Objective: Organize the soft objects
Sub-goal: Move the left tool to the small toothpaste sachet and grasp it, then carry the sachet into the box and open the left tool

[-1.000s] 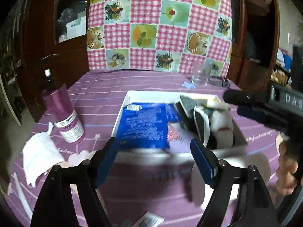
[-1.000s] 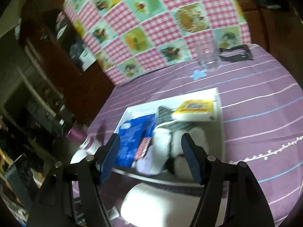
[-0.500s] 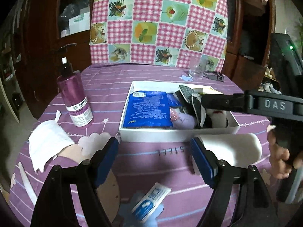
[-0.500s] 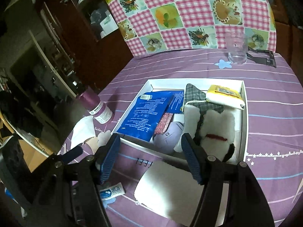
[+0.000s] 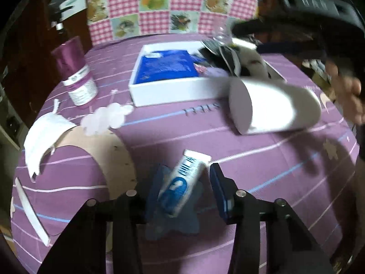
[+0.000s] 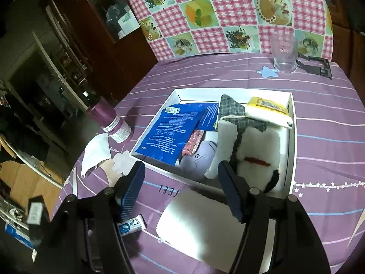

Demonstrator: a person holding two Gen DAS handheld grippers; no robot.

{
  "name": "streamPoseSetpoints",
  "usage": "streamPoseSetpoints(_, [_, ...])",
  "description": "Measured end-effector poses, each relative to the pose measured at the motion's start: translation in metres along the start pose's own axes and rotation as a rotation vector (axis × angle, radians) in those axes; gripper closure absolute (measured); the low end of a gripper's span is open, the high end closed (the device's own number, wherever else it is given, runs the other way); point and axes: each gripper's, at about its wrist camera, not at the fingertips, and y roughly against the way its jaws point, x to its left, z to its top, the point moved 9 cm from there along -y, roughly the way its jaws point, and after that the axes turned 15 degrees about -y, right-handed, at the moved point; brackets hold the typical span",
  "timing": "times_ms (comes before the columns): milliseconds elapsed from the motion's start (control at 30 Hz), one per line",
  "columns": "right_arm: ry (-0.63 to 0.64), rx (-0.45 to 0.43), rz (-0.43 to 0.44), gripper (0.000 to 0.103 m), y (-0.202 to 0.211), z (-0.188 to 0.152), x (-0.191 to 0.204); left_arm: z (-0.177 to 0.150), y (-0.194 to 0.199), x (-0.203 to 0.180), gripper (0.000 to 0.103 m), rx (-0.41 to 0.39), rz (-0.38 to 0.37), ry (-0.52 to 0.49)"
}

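Observation:
A white box [image 6: 292, 123] on the purple tablecloth holds a blue packet [image 6: 170, 132], a white plush toy [image 6: 257, 150], a grey checked cloth [image 6: 237, 114], a lilac pouch [image 6: 200, 157] and a yellow-labelled pack [image 6: 267, 108]. A white foam roll [image 5: 273, 105] lies in front of the box. My left gripper [image 5: 182, 182] is open, low over a small white-and-blue packet [image 5: 182, 182] that lies between its fingers on the table. My right gripper [image 6: 182, 182] is open above the roll [image 6: 205, 223] and the box's near wall.
A purple pump bottle [image 5: 75, 75] stands left of the box. A white face mask [image 5: 43, 134] and a white strip [image 5: 32, 212] lie at the left. A clear glass [image 6: 284, 54] and a black stand [image 6: 317, 65] are at the far side. Wooden cabinets surround the table.
My left gripper has dropped and come forward so the small packet now lies between its fingers. My right gripper has barely moved above the roll.

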Motion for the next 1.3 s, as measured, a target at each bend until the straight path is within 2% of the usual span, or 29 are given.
streamPoseSetpoints(33, [0.0, -0.001, 0.001, 0.036, 0.0, 0.0, 0.0, -0.002, -0.005, -0.001, 0.075, 0.024, 0.011, -0.008])
streamPoseSetpoints(67, [-0.002, 0.0, 0.004, 0.036, 0.001, 0.001, 0.0, -0.002, -0.009, 0.0, 0.076, 0.036, 0.015, -0.009])
streamPoseSetpoints(133, [-0.003, 0.0, 0.002, 0.036, 0.001, 0.001, 0.0, 0.0, -0.007, 0.003, 0.089, 0.027, 0.014, 0.012])
streamPoseSetpoints(233, [-0.003, 0.0, 0.002, 0.036, 0.001, 0.001, 0.0, -0.001, -0.005, 0.005, 0.096, 0.024, 0.006, 0.027])
streamPoseSetpoints(367, [-0.005, 0.002, 0.007, 0.037, 0.003, 0.001, 0.001, -0.002, -0.003, 0.005, 0.098, 0.023, 0.009, 0.048])
streamPoseSetpoints(533, [-0.009, 0.0, 0.025, 0.037, 0.005, 0.001, 0.003, 0.006, 0.007, 0.019, 0.099, -0.006, 0.053, 0.098])
streamPoseSetpoints(700, [-0.02, -0.002, 0.041, 0.037, 0.008, 0.003, 0.003, 0.028, 0.028, 0.038, 0.1, -0.056, 0.109, 0.138])
streamPoseSetpoints(833, [-0.026, -0.008, 0.05, 0.037, 0.01, 0.006, 0.002, 0.056, 0.036, 0.045, 0.1, -0.089, 0.138, 0.13])
streamPoseSetpoints(1067, [-0.057, -0.002, 0.046, 0.037, 0.005, 0.01, -0.011, 0.098, 0.018, 0.035, 0.1, -0.1, 0.125, 0.094])
streamPoseSetpoints(1300, [-0.099, -0.003, 0.027, 0.037, 0.004, 0.017, -0.03, 0.122, -0.017, 0.027, 0.099, -0.105, 0.065, 0.09])
